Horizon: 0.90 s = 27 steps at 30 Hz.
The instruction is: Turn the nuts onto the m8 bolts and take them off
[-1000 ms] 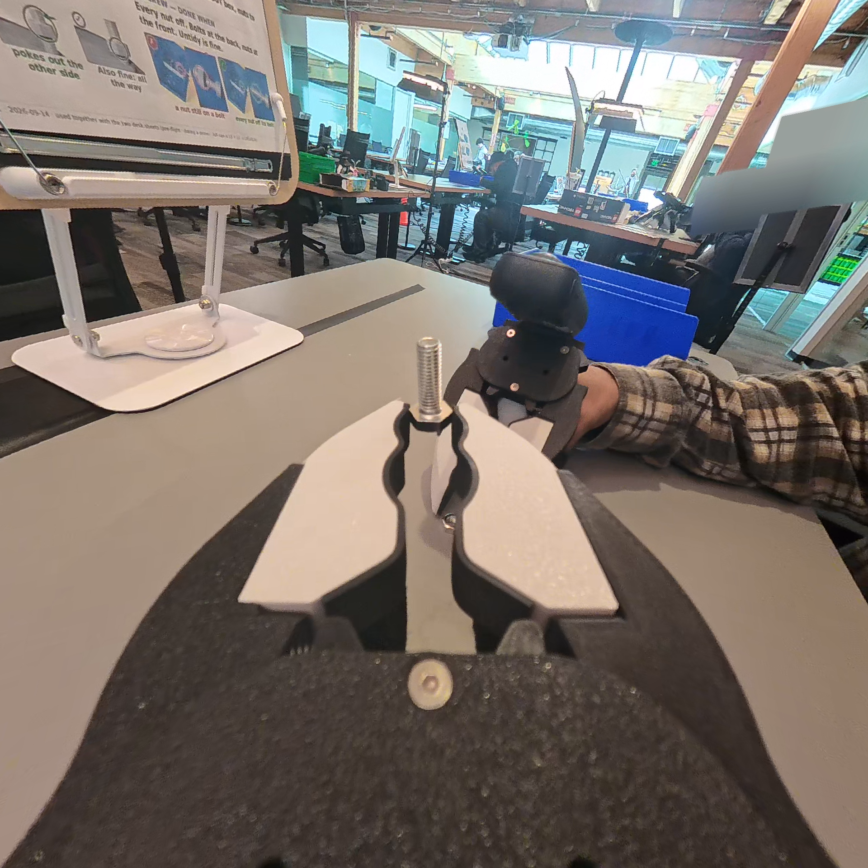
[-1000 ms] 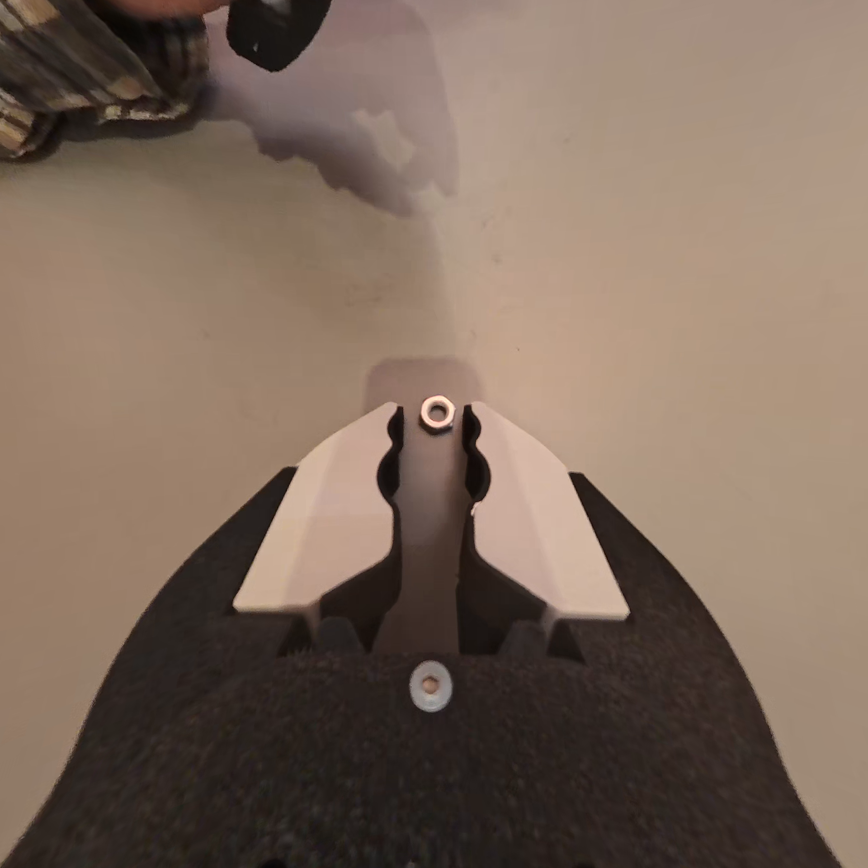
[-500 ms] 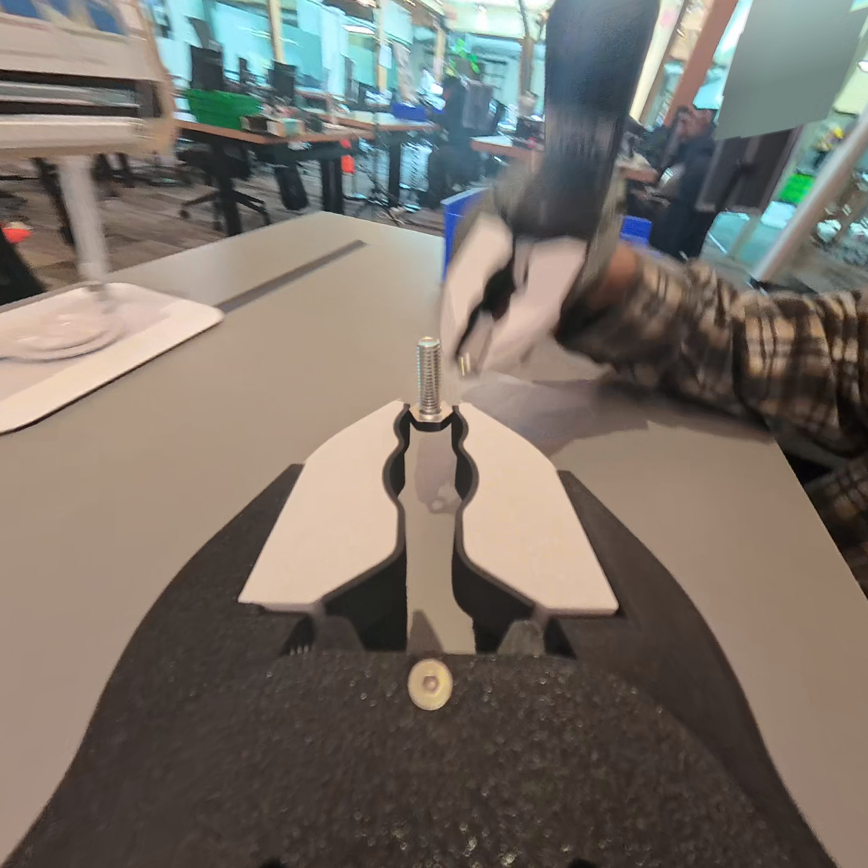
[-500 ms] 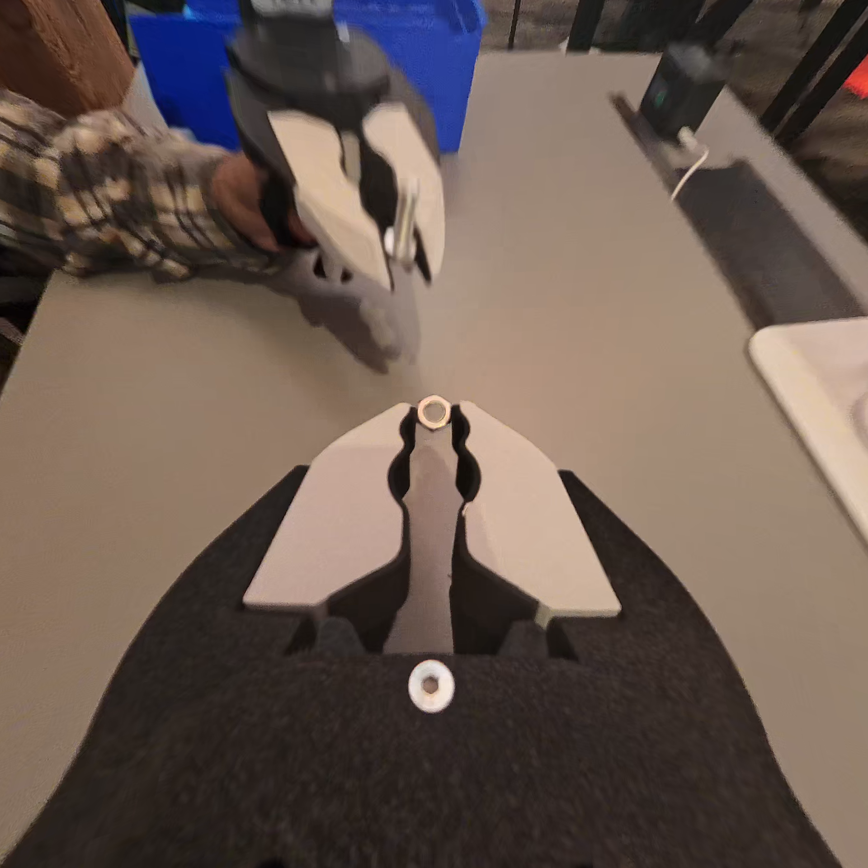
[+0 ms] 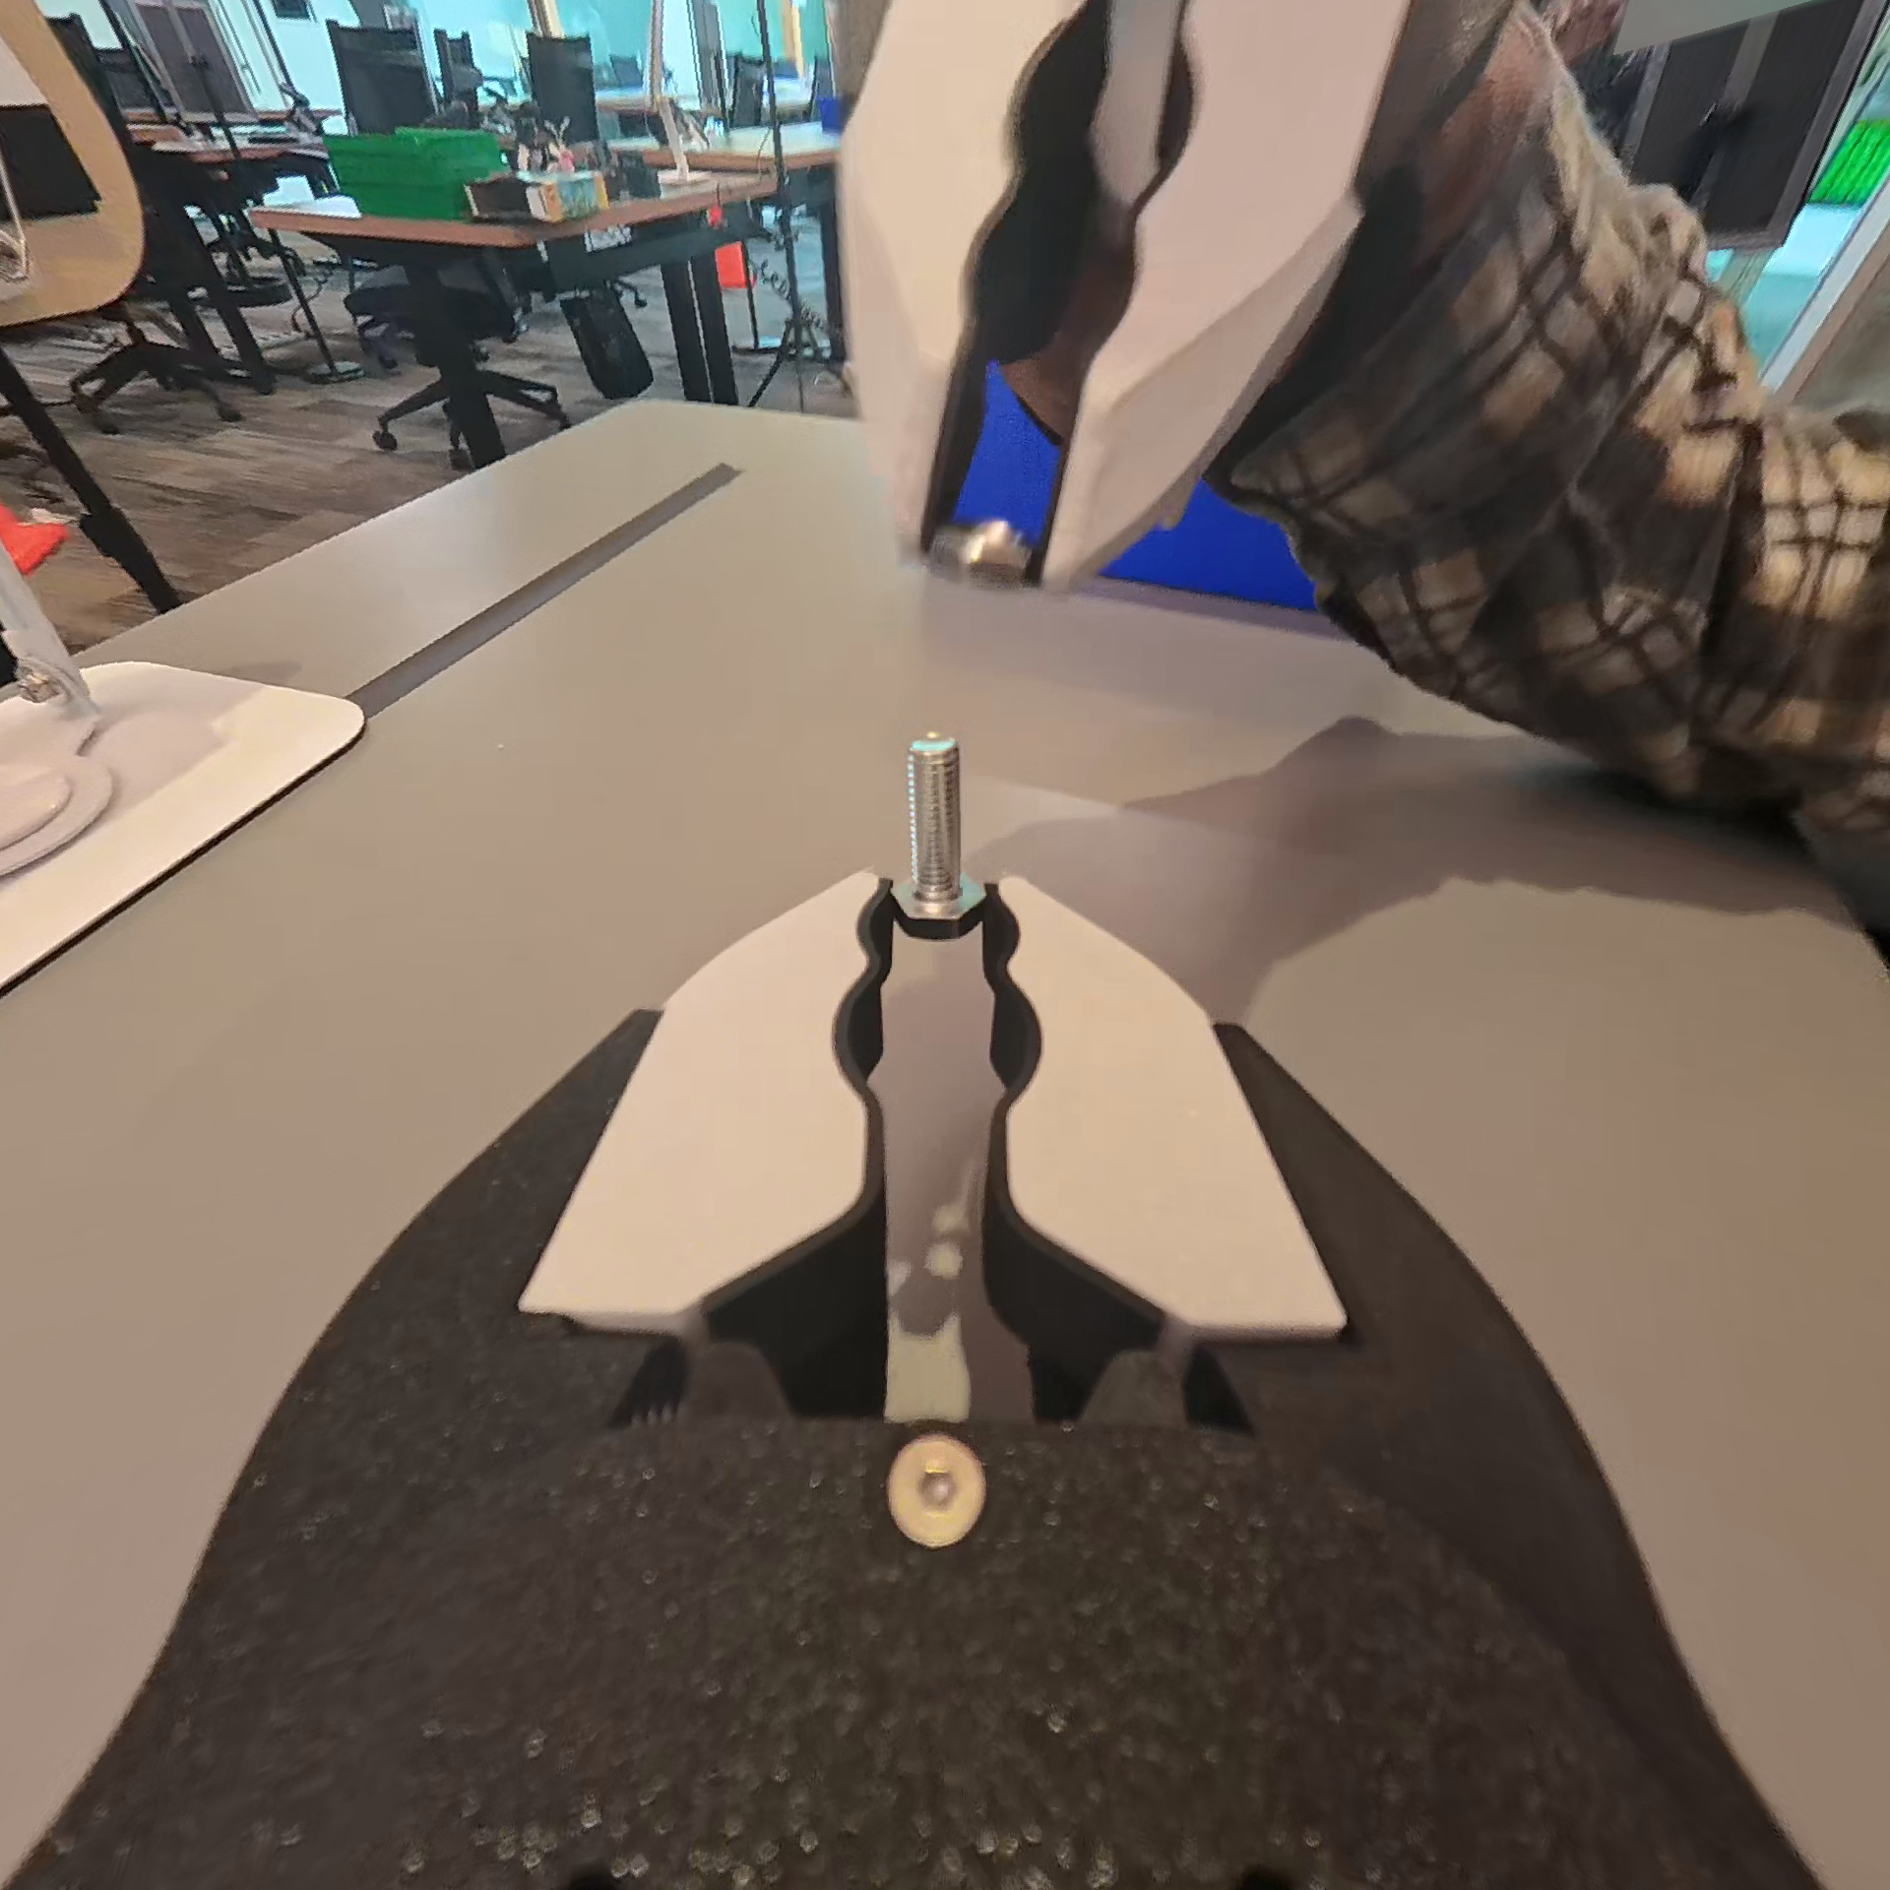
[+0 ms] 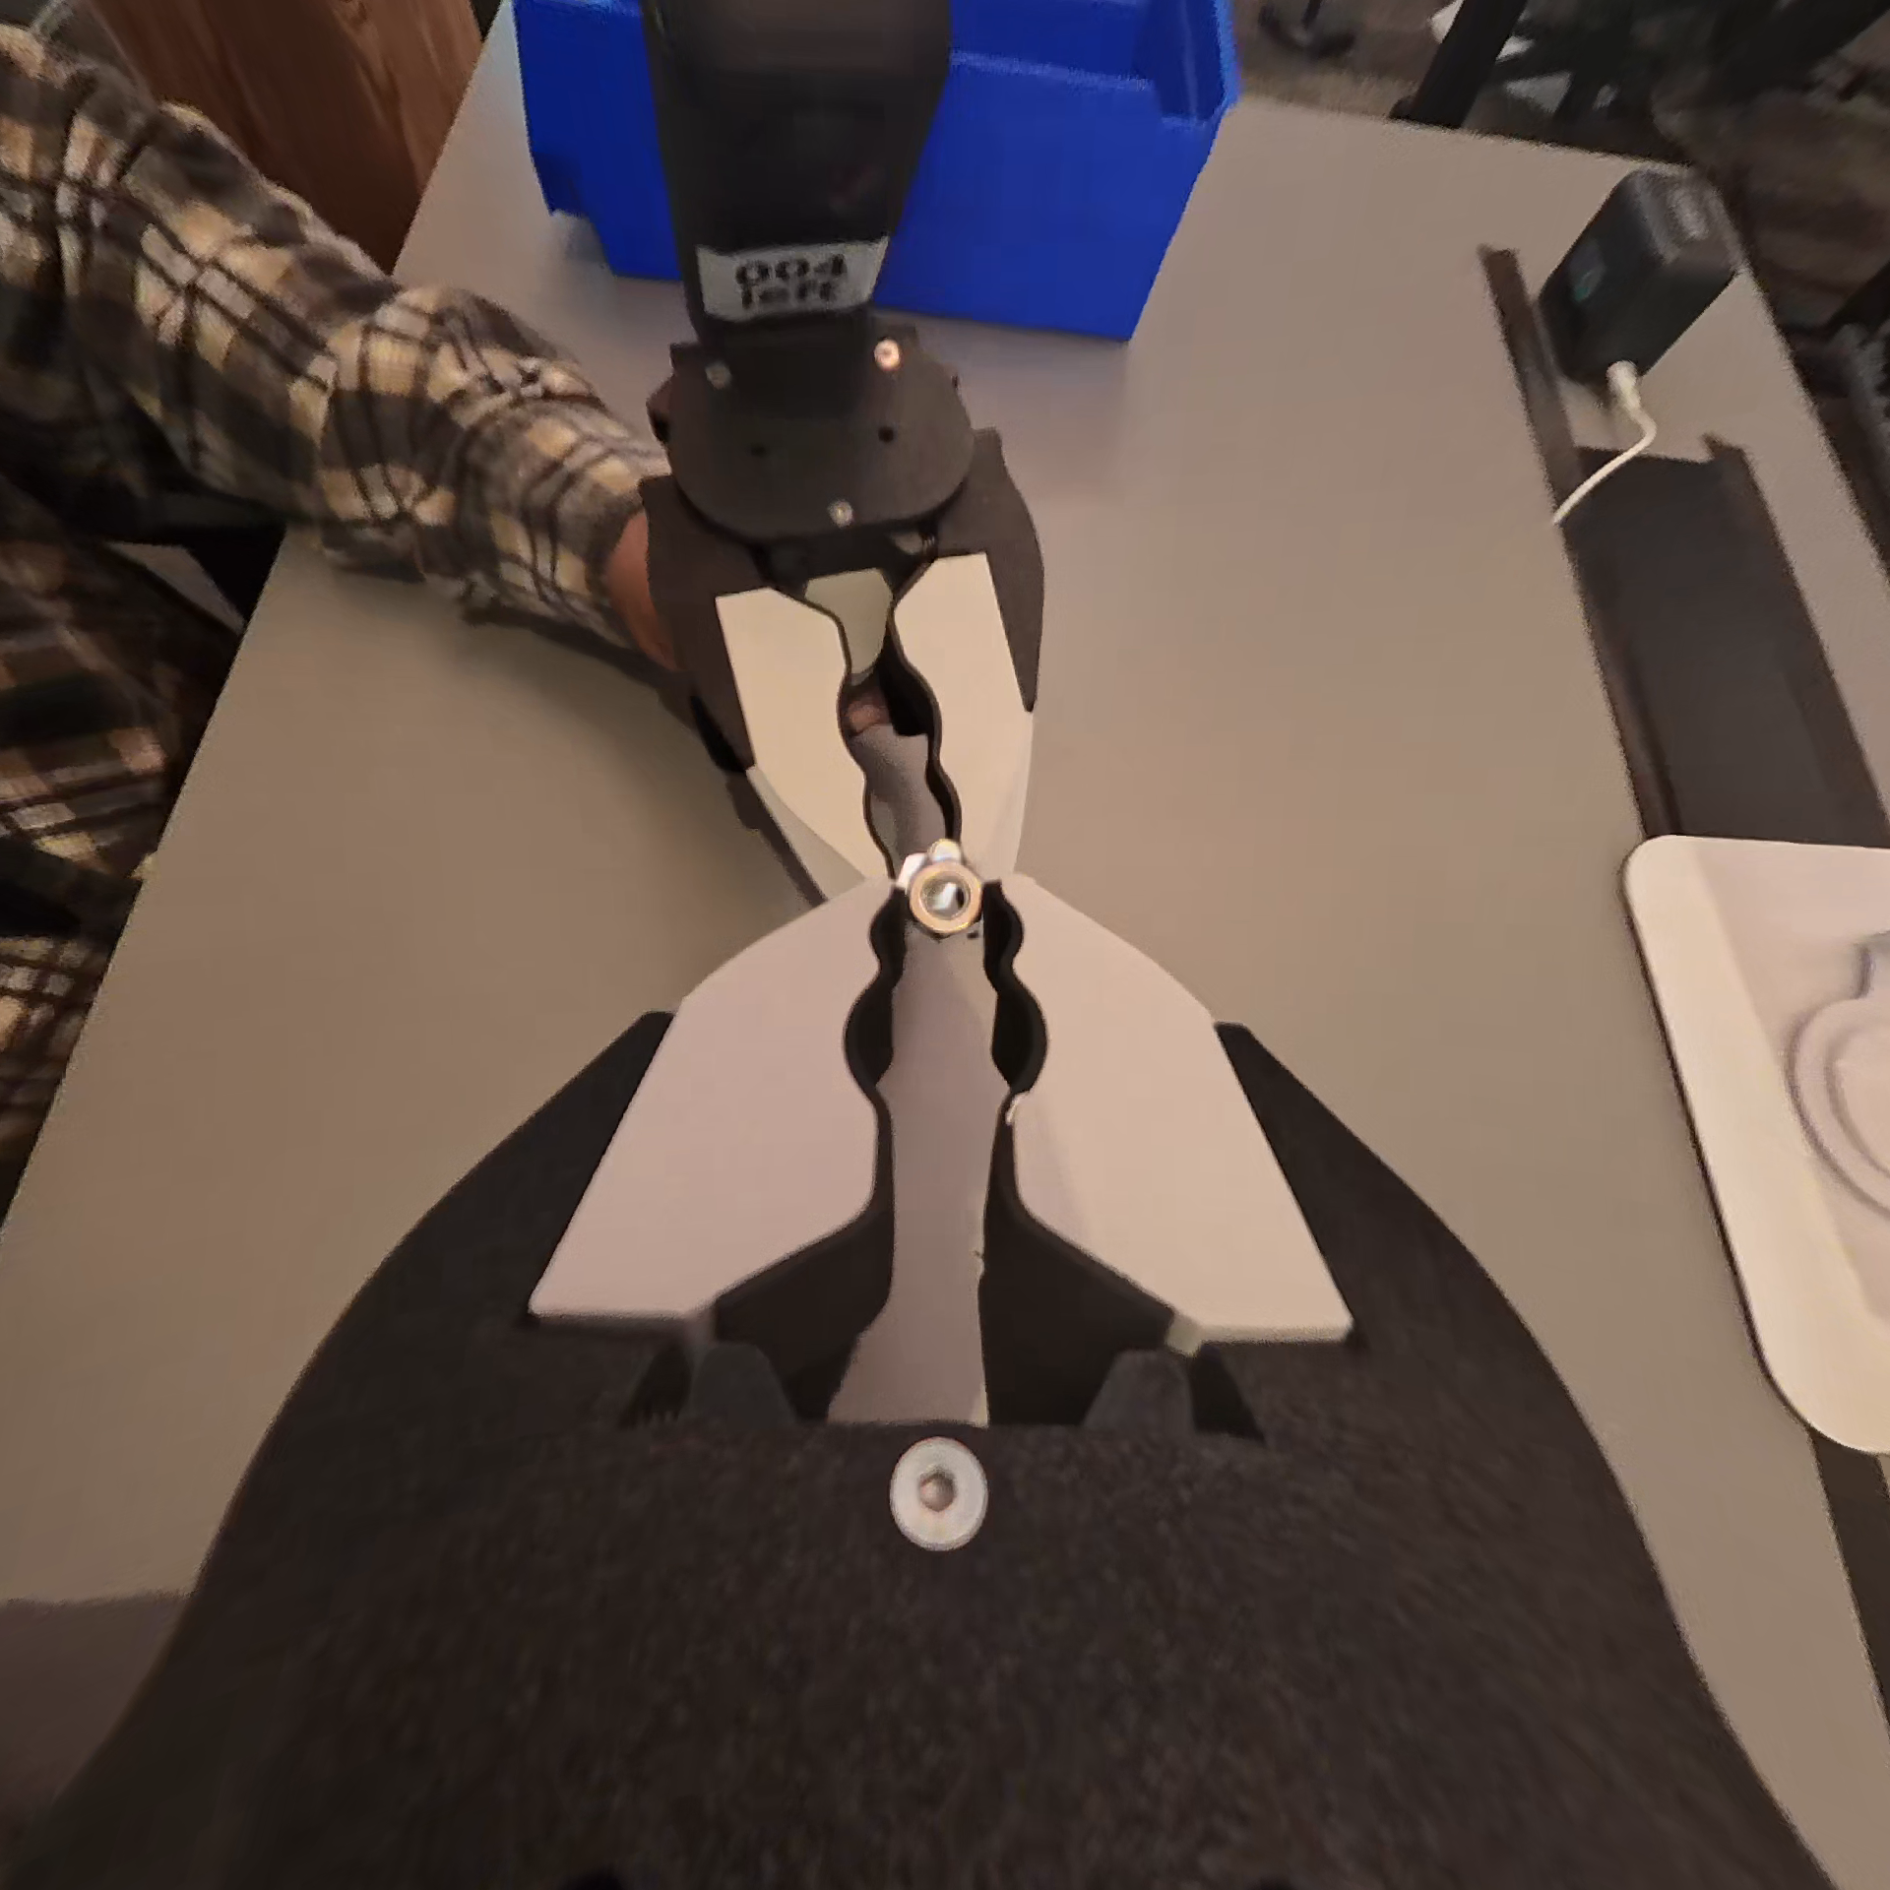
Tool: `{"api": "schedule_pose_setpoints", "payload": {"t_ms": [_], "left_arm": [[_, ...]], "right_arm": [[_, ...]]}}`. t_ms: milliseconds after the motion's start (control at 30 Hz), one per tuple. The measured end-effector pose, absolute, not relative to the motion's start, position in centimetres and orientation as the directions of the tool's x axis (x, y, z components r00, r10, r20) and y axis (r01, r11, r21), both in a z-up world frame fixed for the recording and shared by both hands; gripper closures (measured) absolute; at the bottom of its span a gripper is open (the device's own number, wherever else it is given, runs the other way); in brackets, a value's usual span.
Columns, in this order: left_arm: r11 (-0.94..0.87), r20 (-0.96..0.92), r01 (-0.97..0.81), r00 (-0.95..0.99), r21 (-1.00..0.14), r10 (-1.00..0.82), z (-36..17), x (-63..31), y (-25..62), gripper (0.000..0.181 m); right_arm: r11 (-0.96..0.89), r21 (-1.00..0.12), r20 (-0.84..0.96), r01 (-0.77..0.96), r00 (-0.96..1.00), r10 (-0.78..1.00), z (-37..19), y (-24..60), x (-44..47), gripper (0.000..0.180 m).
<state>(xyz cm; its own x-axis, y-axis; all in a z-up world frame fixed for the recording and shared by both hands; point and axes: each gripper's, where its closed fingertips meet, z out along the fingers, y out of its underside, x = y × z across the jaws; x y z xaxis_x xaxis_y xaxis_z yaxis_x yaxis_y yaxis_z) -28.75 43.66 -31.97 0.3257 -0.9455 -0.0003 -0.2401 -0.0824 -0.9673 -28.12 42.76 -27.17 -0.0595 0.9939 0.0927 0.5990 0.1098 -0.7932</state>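
My left gripper point(image 5: 934, 905) is shut on the hex head of a silver M8 bolt point(image 5: 933, 818), which stands upright with its threaded shank pointing up, above the grey table point(image 5: 511, 920). My right gripper point(image 6: 943, 900) is shut on a silver hex nut point(image 6: 943, 900). In the left wrist view the right gripper point(image 5: 982, 557) hangs above and beyond the bolt, the nut point(image 5: 977, 552) at its tips, clear of the bolt's top. In the right wrist view the left gripper point(image 6: 936, 854) faces mine tip to tip, and the bolt's end shows through the nut's hole.
A blue bin point(image 6: 1023, 205) stands at the table's far edge. A white stand base point(image 5: 153, 757) lies to the left, also visible in the right wrist view point(image 6: 1759, 1105). A black charger with a white cable point(image 6: 1626, 276) sits beside a dark channel. Plaid sleeves point(image 5: 1585, 460) reach in. My hands' fingertips stand some 5 cm from each other.
The right gripper lifted the nut off the table and swung up over the left gripper's bolt. The left gripper kept the bolt upright and turned a little.
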Motion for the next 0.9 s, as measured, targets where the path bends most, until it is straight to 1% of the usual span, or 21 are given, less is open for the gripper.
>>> {"api": "schedule_pose_setpoints", "payload": {"t_ms": [167, 333, 900], "left_arm": [[-0.082, -0.017, -0.296, 0.319, -0.952, -0.948, -32.9, -28.8, 43.0, 0.165], [-0.086, -0.010, -0.299, 0.307, -0.950, -0.952, -33.0, -28.5, 42.6, 0.165], [-0.082, -0.008, -0.282, 0.306, -0.956, -0.952, -32.6, -28.6, 42.3, 0.165]], "right_arm": [[0.119, -0.760, 0.075, 0.639, -0.095, 0.993, -28.5, 42.4, -29.0, 0.166], [0.118, -0.739, 0.051, 0.664, -0.119, 0.992, -29.3, 42.1, -29.4, 0.166], [0.112, -0.744, 0.026, 0.659, -0.139, 0.990, -29.0, 41.7, -29.8, 0.166]]}}
